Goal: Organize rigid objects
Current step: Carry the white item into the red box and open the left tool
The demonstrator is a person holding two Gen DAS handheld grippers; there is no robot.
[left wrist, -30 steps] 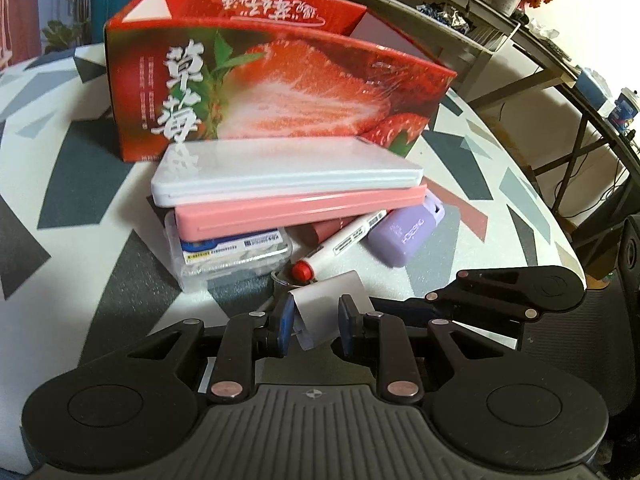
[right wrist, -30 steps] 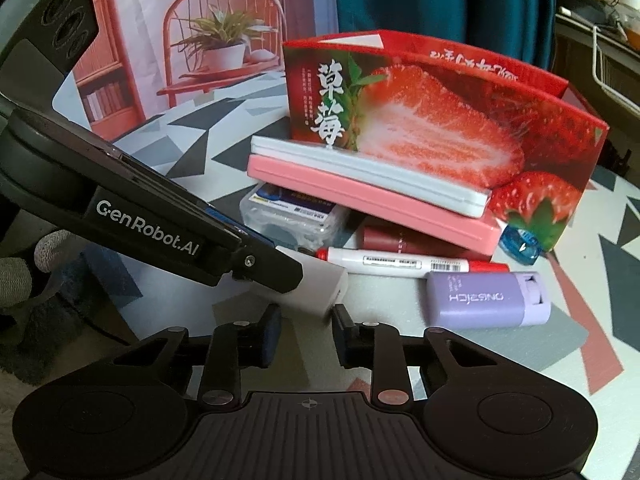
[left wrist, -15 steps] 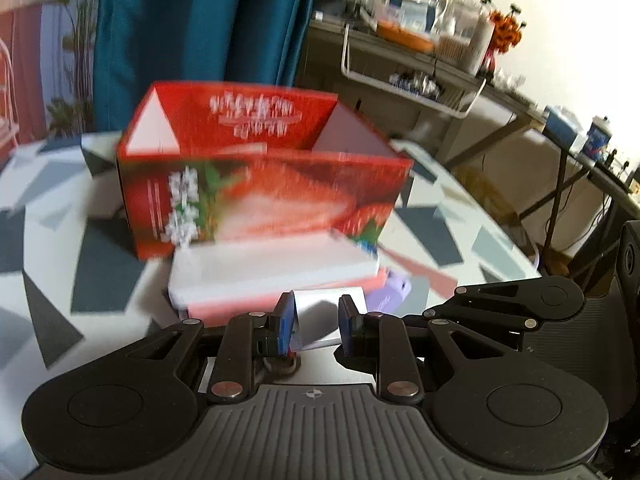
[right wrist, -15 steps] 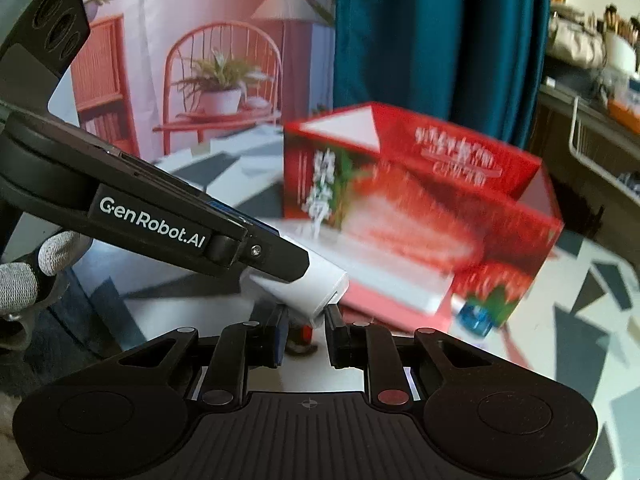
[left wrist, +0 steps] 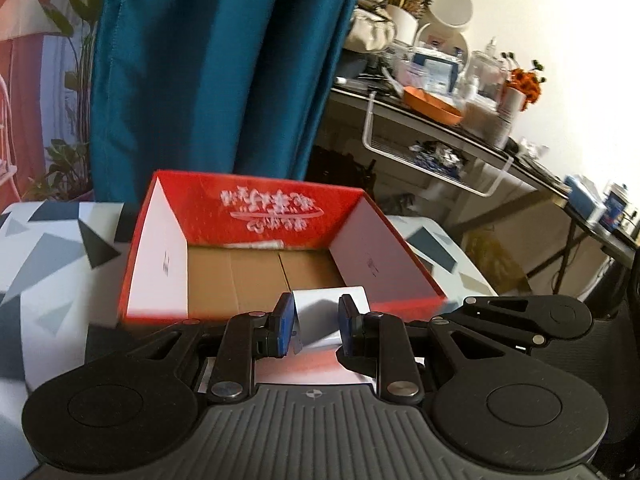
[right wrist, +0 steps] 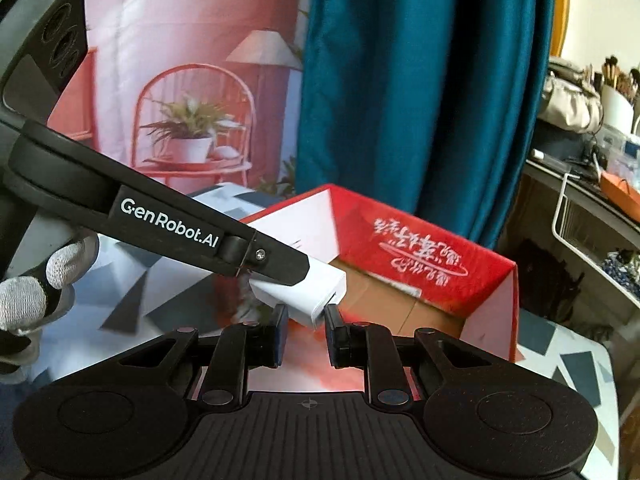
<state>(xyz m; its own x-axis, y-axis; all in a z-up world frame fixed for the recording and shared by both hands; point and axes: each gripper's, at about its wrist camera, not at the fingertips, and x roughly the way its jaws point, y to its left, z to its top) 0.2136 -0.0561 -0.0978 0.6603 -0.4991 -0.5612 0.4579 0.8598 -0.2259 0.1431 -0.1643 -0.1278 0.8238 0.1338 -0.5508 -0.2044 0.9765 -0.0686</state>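
My left gripper [left wrist: 316, 318] is shut on a small white box [left wrist: 326, 314] and holds it above the near wall of the open red strawberry carton [left wrist: 256, 208]. The carton's brown floor [left wrist: 256, 276] shows bare. In the right wrist view the left gripper's finger [right wrist: 276, 264] clamps the same white box [right wrist: 316, 292] in front of the carton [right wrist: 420, 256]. My right gripper [right wrist: 306, 330] sits just below the white box, jaws slightly apart and holding nothing. The other objects on the table are out of view.
The carton stands on a table with a grey-and-white triangle cloth [left wrist: 48, 248]. A teal curtain [left wrist: 216, 64] hangs behind it. A cluttered desk with a wire shelf [left wrist: 440, 136] is at the right.
Both grippers have risen from the pile of objects on the table. The left one has carried the white box up over the carton's near wall, so the carton's inside now shows.
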